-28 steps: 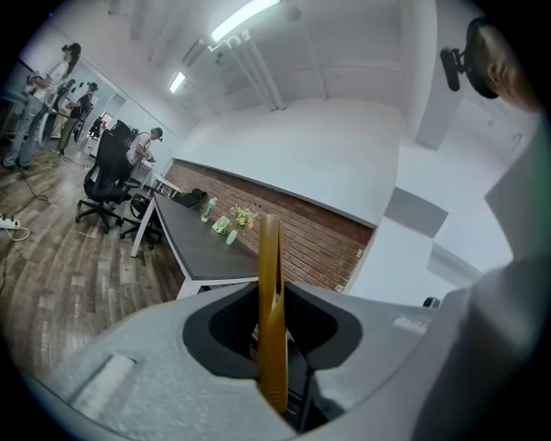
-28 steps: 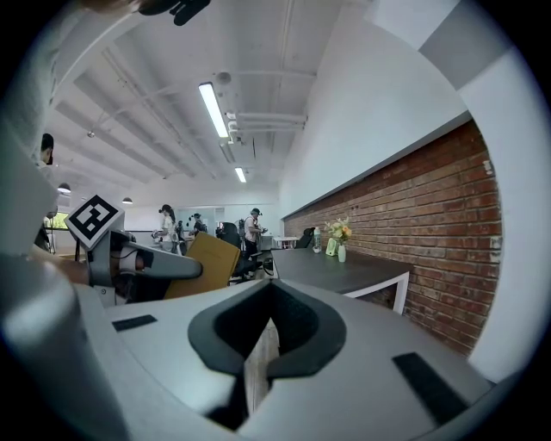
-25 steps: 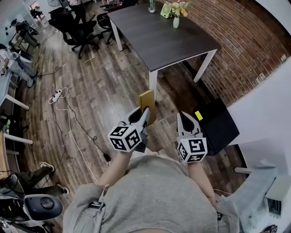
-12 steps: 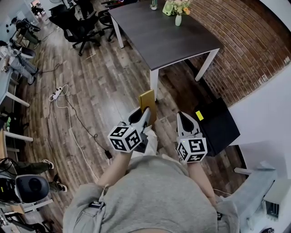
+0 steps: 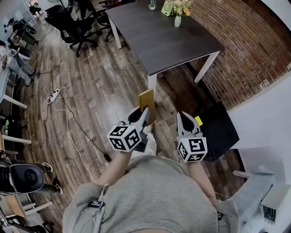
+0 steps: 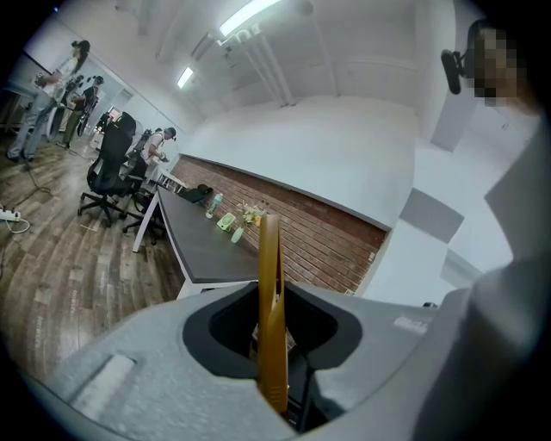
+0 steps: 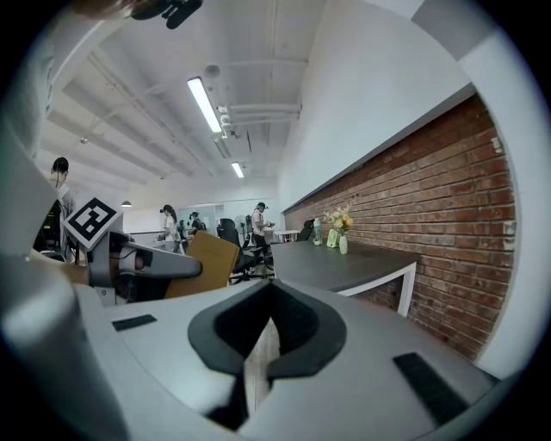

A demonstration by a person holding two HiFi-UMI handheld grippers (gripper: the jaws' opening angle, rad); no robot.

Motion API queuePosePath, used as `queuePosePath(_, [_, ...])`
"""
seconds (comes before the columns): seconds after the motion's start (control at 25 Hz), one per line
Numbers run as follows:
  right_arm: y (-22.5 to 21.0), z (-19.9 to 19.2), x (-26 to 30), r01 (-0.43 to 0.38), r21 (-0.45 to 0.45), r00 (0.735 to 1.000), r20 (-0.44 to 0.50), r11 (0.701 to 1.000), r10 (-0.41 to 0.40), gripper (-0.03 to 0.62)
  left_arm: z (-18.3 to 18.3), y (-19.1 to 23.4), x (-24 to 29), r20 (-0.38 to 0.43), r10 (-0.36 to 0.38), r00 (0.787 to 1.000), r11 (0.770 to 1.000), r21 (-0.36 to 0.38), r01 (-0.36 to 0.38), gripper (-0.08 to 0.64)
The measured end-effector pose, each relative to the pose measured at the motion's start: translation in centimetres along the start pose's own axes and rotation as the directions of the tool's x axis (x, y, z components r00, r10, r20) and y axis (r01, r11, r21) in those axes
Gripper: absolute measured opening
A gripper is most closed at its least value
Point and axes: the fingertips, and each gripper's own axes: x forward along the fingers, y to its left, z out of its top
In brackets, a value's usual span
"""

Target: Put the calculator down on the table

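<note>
The calculator (image 5: pixel 146 103) is a flat tan slab held edge-up over the wooden floor. My left gripper (image 5: pixel 142 114) is shut on its lower end. In the left gripper view the calculator (image 6: pixel 271 293) stands as a thin upright edge between the jaws of my left gripper (image 6: pixel 274 320). The right gripper view shows the calculator (image 7: pixel 202 263) at the left. My right gripper (image 5: pixel 183 119) hangs beside it, shut with nothing in it, and its jaws meet in its own view (image 7: pixel 269 323). The dark table (image 5: pixel 168 41) stands ahead, its near corner a short way beyond the calculator.
A vase of flowers (image 5: pixel 177 20) and a green object (image 5: pixel 167 10) sit at the table's far end. A brick wall (image 5: pixel 245 50) runs along the right. A black cabinet (image 5: pixel 217 126) stands to my right. Office chairs (image 5: pixel 77 25) and a power strip with cable (image 5: pixel 54 95) are on the left.
Both grippers have come a little closer to the table's near corner as the person steps forward. The left gripper's hold on the calculator is the same.
</note>
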Motion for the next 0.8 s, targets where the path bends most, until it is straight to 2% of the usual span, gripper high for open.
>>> queuePosePath(0.32, [-2.8, 1.1, 5.8, 0.005, 0.003, 1.0, -0.008, 1.0, -0.005, 0.003, 2.4, 2.7, 5.3, -0.006, -0.002, 1.0, 1.0, -0.003, 0.002, 0.086])
queuePosePath(0.8, [-5.9, 4.4, 15.9, 0.007, 0.0, 1.0, -0.017, 1.0, -0.007, 0.003, 8.0, 7.7, 13.2, -0.019, 0.006, 1.0, 1.0, -0.015, -0.006, 0.086])
